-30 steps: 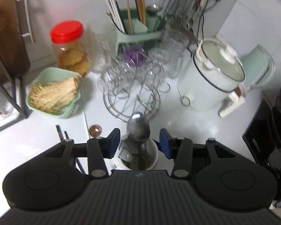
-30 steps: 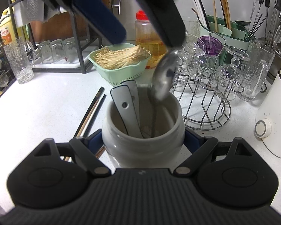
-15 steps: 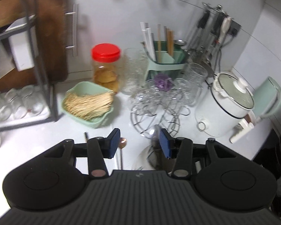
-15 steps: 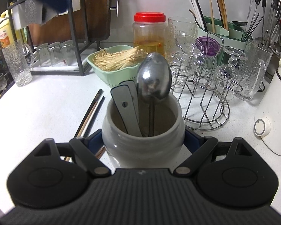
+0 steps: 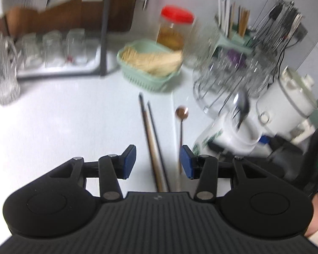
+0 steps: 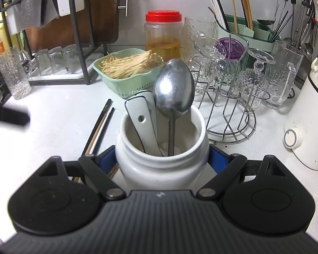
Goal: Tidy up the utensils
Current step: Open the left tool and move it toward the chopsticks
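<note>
on the white countertop [image 6: 53, 114], 1 white ceramic jar [image 6: 162, 163] is clamped between the blue pads of the right gripper [image 6: 162, 158]; 1 large steel spoon [image 6: 173, 91] and 2 white handles [image 6: 142, 118] are stood in it. the left gripper [image 5: 158, 162], spread and empty, has been moved off the jar and is now held above 2 dark chopsticks [image 5: 152, 137] beside 1 small copper-coloured spoon [image 5: 182, 114]. bare counter is left open to their left.
</note>
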The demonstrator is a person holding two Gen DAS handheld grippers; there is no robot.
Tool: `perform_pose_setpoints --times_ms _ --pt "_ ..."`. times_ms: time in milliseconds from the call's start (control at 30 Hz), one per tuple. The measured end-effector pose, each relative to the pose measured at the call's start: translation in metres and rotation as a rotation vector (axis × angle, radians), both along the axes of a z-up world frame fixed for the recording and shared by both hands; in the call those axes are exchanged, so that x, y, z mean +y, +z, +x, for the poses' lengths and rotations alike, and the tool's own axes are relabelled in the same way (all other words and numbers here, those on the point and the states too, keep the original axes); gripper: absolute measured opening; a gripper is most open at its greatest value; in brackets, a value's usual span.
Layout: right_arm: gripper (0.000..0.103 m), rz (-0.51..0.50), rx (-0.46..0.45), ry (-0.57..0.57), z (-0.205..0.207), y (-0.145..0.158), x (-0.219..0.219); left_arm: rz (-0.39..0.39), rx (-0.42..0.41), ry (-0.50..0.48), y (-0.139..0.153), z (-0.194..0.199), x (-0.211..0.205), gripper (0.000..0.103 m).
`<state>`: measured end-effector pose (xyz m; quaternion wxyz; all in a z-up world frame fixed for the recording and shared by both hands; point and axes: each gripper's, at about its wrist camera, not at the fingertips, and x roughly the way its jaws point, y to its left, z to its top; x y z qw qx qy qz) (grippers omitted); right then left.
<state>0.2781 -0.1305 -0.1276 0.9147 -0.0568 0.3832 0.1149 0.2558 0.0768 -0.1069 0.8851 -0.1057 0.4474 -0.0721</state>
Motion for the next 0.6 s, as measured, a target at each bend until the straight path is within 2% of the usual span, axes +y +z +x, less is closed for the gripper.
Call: perform_pose_setpoints --times_ms 167,267,467,600 --pt "0.09 -0.004 0.002 -0.003 0.0 0.0 0.0 0.068 0.02 -0.039 -0.04 -0.014 -0.001 0.052" --pt "0.091 -0.008 0.009 0.006 0.001 0.001 0.0 0.082 0.033 -0.05 -0.059 -0.023 -0.007 0.052" --pt "0.091 -0.009 0.018 0.03 0.003 0.002 -0.002 0.127 0.051 0.0 -0.087 -0.031 -0.021 0.052" --pt "0.091 -0.006 0.014 0.048 0.003 0.001 -0.002 0.109 0.06 0.034 -0.095 -0.03 -0.022 0.052"
